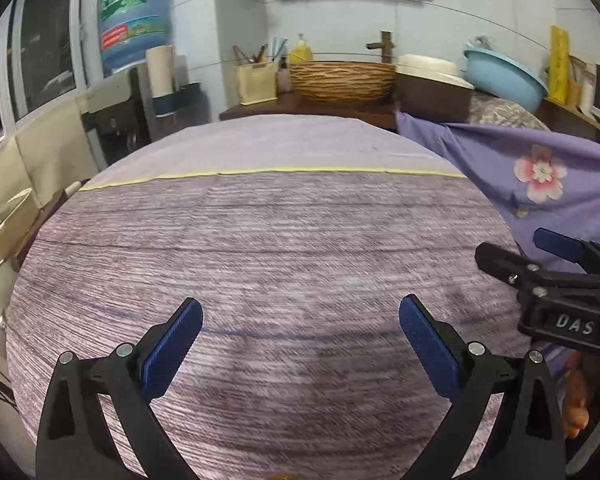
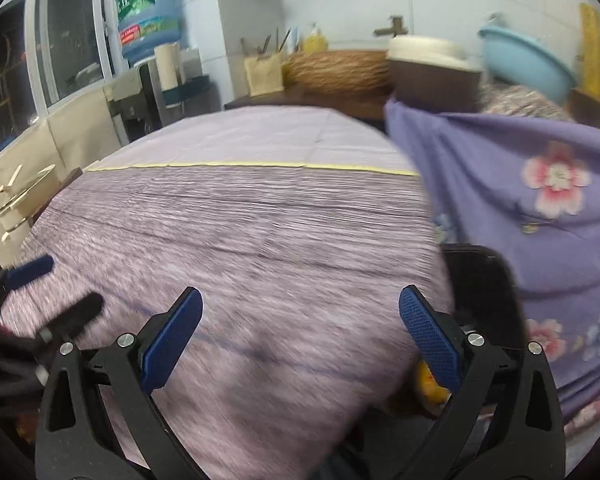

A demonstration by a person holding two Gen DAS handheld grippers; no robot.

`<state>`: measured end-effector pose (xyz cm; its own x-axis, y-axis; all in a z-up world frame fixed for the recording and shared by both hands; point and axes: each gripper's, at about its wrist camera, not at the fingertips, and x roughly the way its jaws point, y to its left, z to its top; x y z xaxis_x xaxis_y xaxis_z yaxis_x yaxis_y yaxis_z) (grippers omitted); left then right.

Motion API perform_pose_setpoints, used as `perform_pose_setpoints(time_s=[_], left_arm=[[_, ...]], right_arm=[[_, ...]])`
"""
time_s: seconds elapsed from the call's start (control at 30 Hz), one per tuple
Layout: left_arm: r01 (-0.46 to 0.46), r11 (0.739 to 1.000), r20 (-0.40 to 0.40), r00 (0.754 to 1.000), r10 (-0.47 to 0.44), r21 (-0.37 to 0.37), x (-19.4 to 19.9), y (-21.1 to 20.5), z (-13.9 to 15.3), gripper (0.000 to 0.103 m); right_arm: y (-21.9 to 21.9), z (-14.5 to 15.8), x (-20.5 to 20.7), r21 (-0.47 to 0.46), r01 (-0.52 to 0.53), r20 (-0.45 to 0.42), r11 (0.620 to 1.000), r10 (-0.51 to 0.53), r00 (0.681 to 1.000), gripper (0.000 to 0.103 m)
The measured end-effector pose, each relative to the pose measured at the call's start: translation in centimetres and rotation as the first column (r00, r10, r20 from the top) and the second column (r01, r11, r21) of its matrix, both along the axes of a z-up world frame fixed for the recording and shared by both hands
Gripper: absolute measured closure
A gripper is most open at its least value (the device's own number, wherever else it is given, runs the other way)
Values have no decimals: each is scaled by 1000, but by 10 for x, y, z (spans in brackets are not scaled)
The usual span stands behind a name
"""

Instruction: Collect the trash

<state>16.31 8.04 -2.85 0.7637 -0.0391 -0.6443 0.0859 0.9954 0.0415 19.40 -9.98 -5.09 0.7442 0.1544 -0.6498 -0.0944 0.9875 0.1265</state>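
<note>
No loose trash shows on the table's purple striped cloth [image 1: 284,240] in either view. My left gripper [image 1: 300,312] hovers low over the cloth, open, with nothing between its blue pads. My right gripper [image 2: 300,304] is also open and empty, near the table's right edge. Each gripper appears in the other's view: the right gripper [image 1: 518,250] at the right edge, the left gripper [image 2: 60,288] at the left edge. A dark container [image 2: 480,292] stands beside the table on the right. A blurred yellow-orange thing [image 2: 432,386] lies below it, partly hidden by my right finger.
A purple floral cloth [image 2: 540,200] hangs to the right of the table. Behind the table are a wicker basket [image 1: 340,80], a utensil holder [image 1: 256,82], a blue basin [image 1: 504,76] and a water jug [image 1: 134,20]. A person's fingers [image 1: 576,400] hold the right gripper.
</note>
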Motion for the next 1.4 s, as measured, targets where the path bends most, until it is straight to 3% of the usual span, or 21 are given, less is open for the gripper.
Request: perform_pose_setpoints(time_s=[0.07, 0.13, 0.23, 0.37, 0.47, 0.73, 1.4], left_arm=[[0, 1000, 47, 999, 1, -7, -4, 2, 9, 5], [2, 1000, 124, 992, 1, -24, -17, -3, 21, 5], [59, 997, 285, 958, -42, -52, -51, -17, 37, 5], [128, 991, 345, 933, -104, -46, -82, -50, 42, 5], [177, 982, 337, 930, -145, -67, -96, -71, 39, 5], [246, 967, 354, 913, -205, -74, -114, -96, 42, 5], [215, 975, 340, 922, -188, -46, -119, -109, 38, 5]], right_arm=[[6, 9, -2, 26, -16, 75, 1000, 14, 997, 6], [6, 19, -13, -33, 48, 140, 998, -43, 989, 6], [-12, 37, -52, -43, 54, 331, 998, -37, 943, 6], [-38, 45, -101, -112, 95, 434, 989, -38, 900, 6], [-57, 43, -125, -138, 149, 409, 979, -80, 909, 6], [-96, 31, -150, -62, 222, 350, 973, -187, 918, 6], [-120, 30, -165, -17, 287, 340, 958, -265, 902, 6]])
